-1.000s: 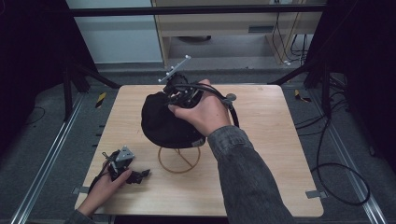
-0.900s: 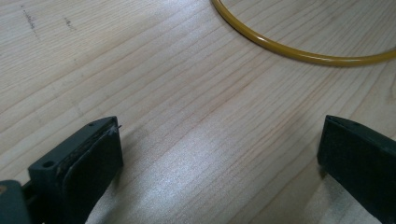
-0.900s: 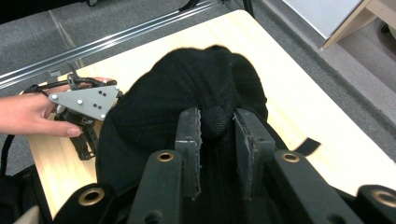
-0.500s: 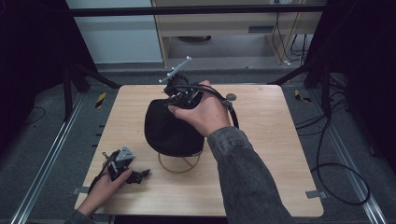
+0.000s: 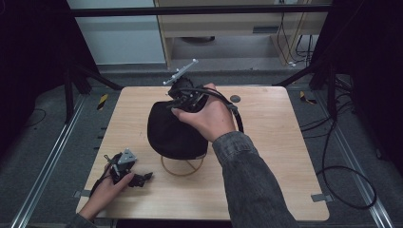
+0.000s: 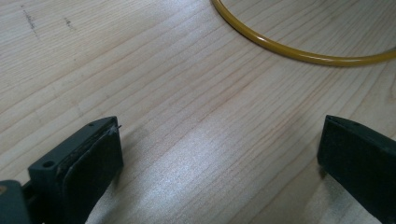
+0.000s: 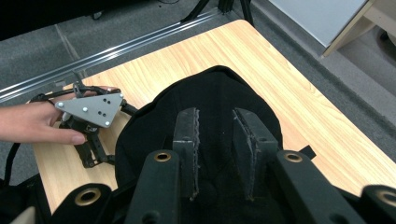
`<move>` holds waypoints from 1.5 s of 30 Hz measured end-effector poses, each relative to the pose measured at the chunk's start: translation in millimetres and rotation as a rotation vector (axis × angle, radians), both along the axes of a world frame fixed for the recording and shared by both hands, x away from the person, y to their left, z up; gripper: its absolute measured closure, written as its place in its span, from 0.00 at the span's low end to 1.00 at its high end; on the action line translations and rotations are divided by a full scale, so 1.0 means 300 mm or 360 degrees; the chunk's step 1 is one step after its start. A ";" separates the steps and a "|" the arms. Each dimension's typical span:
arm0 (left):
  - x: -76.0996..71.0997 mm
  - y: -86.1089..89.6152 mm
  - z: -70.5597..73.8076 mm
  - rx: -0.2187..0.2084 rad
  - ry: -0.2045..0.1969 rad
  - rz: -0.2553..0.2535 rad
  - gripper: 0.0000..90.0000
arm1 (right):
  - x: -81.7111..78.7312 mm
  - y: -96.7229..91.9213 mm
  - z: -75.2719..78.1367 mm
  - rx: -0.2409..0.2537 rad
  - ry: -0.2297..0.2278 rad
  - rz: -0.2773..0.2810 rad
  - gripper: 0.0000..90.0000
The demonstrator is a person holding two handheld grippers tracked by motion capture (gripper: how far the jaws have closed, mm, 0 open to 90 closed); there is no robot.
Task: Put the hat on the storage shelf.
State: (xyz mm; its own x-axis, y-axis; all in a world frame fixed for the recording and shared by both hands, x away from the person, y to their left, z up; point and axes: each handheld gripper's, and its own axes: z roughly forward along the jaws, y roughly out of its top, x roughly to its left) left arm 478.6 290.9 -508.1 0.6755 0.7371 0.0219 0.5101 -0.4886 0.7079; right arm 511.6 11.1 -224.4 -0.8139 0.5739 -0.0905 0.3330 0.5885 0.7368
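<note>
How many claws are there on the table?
2: the left claw rests near the table's front left corner; the right claw presses on the black hat at the middle.

Grey carpet floor (image 5: 43,156), wooden table (image 5: 275,156), dim black surroundings.

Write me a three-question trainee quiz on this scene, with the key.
1. True or false: the left tongs stand open with only bare table between them.
2. What are the right tongs shut on? A. the black cap B. a cup C. a book
3. Fill in: the yellow ring lies flat on the wooden ____.
Key: 1 true; 2 A; 3 table.
</note>
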 end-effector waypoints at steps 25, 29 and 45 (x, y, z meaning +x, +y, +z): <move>0.000 0.001 0.000 0.0000 0.0000 -0.0003 0.00 | -0.011 -0.045 -0.029 0.0122 -0.0012 -0.0089 0.58; 0.000 0.001 0.000 0.0000 0.0000 -0.0003 0.00 | -0.021 -0.063 -0.033 0.0141 -0.0001 -0.0118 0.49; 0.000 0.001 0.000 0.0000 -0.0001 -0.0003 0.00 | -0.068 -0.166 -0.024 0.0153 -0.0110 -0.0333 0.12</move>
